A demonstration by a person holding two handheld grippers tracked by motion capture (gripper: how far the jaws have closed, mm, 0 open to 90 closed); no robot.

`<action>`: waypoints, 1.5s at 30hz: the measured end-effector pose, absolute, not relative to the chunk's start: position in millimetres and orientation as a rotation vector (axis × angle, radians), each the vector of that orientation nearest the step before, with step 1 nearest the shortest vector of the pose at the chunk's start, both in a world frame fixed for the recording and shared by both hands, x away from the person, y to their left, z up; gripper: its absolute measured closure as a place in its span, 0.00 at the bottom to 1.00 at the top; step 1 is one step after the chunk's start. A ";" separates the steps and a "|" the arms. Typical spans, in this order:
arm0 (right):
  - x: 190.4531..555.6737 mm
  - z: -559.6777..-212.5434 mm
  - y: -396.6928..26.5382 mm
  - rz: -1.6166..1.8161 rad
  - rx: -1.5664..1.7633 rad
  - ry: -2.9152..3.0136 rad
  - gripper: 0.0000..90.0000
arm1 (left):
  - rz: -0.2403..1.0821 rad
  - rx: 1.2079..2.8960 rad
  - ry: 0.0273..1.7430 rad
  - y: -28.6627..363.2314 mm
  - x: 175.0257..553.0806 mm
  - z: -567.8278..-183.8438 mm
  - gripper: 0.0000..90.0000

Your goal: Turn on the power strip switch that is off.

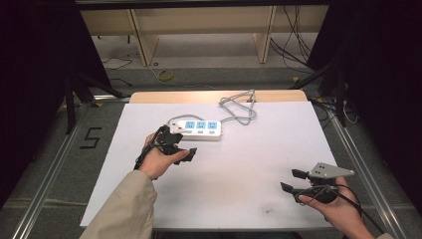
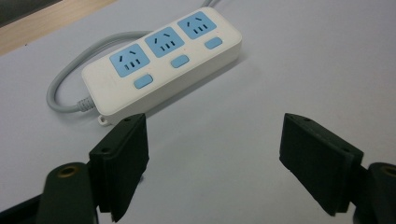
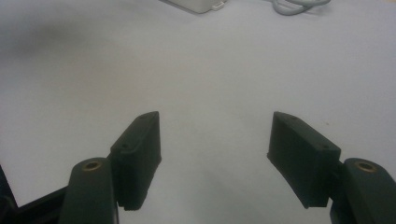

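- A white power strip (image 1: 196, 129) with three blue sockets is lying toward the far side of the white table sheet (image 1: 224, 169), its grey cable (image 1: 239, 107) looping away behind it
- The left gripper (image 1: 183, 155) is hovering just beside the strip's cable end, jaws spread wide and holding nothing
- The right gripper (image 1: 293, 180) is waiting well apart, near the table's right edge, jaws likewise spread and empty
- The strip is looking rigid, light, smooth-sided; gripping across its narrow body probably suits best, since the stiff cable may be tugging it sideways
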State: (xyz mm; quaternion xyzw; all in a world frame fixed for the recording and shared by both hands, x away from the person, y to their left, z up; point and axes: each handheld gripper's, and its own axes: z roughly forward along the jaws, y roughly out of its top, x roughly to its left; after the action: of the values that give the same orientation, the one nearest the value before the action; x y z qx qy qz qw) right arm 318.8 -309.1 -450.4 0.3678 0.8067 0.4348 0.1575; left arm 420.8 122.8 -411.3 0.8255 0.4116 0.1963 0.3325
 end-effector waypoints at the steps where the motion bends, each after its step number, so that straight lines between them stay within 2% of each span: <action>1: 318.8 -450.4 -309.1 1.245 1.053 2.306 0.39 | 0.511 2.157 1.076 123.0 418.7 -412.1 0.26; 45: 320.2 -450.0 -310.5 1.247 1.050 2.295 0.38 | 0.607 2.117 1.099 162.3 340.3 -454.5 0.23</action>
State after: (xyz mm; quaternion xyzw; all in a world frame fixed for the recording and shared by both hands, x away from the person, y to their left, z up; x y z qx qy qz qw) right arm 320.2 -310.5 -450.0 0.3679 0.8044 0.4372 0.1624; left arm 340.3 162.3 -454.5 0.8108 0.4208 0.2325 0.3338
